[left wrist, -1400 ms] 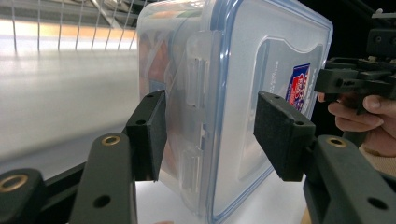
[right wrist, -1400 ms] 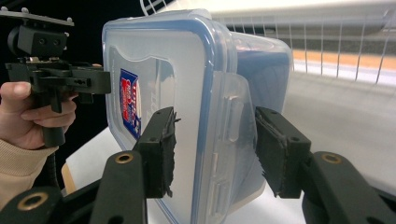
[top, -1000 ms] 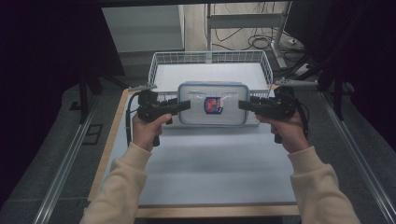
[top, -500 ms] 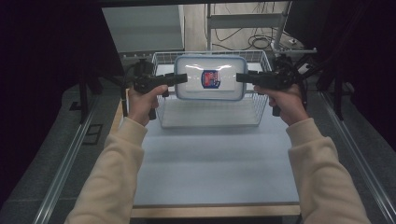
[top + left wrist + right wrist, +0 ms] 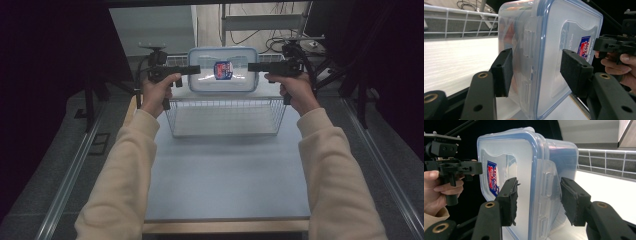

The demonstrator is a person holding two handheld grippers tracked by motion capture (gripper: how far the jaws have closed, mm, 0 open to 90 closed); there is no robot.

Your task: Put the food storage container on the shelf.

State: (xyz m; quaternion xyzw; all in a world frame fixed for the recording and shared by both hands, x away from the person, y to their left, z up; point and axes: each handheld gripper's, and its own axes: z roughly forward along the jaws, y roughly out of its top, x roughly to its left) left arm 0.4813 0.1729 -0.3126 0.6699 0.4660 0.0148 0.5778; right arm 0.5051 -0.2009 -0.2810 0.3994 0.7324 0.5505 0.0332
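Left tool [image 5: 192, 70] and right tool [image 5: 255, 66] are clamping opposite ends of the lidded plastic container [image 5: 223, 70], holding it above the wire basket [image 5: 225, 117].

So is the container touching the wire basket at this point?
Apart. In the high view the clear lidded container hangs between the left gripper and right gripper, held above the wire basket, whose near rim lies below the container's lower edge.

Glossy clear plastic container [image 5: 223, 70] (wire basket [image 5: 225, 116])
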